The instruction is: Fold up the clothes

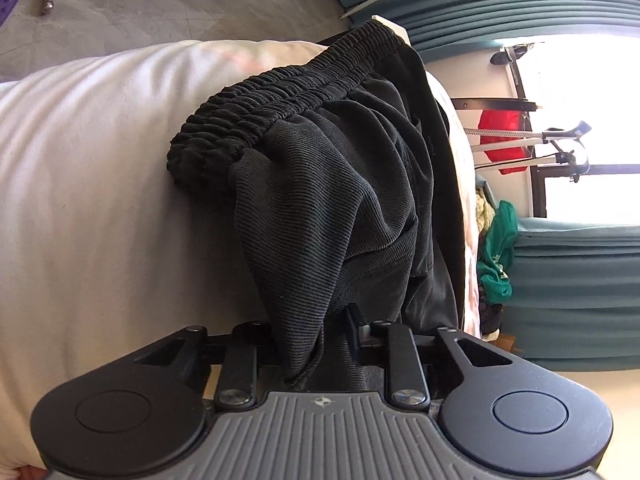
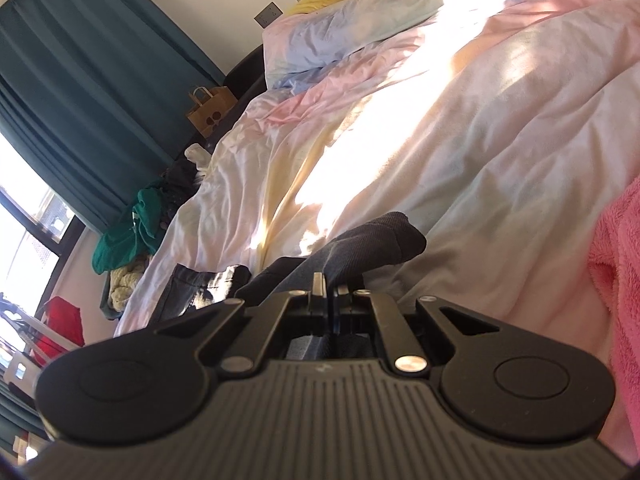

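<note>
A pair of black ribbed shorts [image 1: 320, 184] with a gathered elastic waistband [image 1: 280, 92] hangs in front of the white bed cover [image 1: 88, 184] in the left wrist view. My left gripper [image 1: 332, 332] is shut on a fold of the shorts, and cloth drapes over its fingers. In the right wrist view my right gripper [image 2: 330, 288] is shut on another part of the black shorts [image 2: 372, 240], held just above the pastel duvet [image 2: 460, 128].
A pink fluffy blanket [image 2: 616, 280] lies at the right. Jeans [image 2: 192, 288] lie on the bed edge. A pile of green and other clothes [image 2: 128, 232] sits by teal curtains [image 2: 80, 80]. A paper bag [image 2: 210, 110] stands beyond. Grey floor [image 1: 140, 12] lies past the bed.
</note>
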A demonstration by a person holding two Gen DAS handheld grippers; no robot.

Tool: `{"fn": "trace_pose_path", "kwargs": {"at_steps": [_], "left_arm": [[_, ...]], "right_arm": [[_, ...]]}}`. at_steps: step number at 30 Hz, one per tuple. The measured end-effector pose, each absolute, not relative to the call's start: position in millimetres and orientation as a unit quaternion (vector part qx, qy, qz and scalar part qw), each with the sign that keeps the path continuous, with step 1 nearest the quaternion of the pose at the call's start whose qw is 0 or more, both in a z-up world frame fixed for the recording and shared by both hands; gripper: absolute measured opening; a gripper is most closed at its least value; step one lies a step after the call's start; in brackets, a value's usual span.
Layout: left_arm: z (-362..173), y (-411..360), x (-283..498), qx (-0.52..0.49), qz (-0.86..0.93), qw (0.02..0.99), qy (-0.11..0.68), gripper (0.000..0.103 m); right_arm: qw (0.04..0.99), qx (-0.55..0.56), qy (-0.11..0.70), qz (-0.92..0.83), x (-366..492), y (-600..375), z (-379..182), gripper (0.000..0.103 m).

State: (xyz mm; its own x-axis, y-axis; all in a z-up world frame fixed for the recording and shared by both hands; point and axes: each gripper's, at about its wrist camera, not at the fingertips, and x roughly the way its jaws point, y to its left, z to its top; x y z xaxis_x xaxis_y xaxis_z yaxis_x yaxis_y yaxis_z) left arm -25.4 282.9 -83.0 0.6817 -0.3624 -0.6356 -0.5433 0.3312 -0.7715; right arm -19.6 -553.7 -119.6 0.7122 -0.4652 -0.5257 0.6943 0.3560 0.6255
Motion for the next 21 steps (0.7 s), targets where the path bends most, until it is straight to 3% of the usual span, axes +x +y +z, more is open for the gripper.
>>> {"fn": "trace_pose_path", "kwargs": {"at_steps": [5, 21], "left_arm": [[-73.9, 279.4, -20.6, -0.553, 0.05, 0.741, 0.378, 0.009], [-31.6, 274.7, -28.7, -0.534, 0.032, 0.792, 0.292, 0.006]], "right_arm": [[0.811, 0.454, 0.12, -0.35, -24.0, -554.5, -117.9, 0.006], [0.813, 0.478, 0.073, -0.323, -39.5, -546.6, -104.6, 0.006]]}}
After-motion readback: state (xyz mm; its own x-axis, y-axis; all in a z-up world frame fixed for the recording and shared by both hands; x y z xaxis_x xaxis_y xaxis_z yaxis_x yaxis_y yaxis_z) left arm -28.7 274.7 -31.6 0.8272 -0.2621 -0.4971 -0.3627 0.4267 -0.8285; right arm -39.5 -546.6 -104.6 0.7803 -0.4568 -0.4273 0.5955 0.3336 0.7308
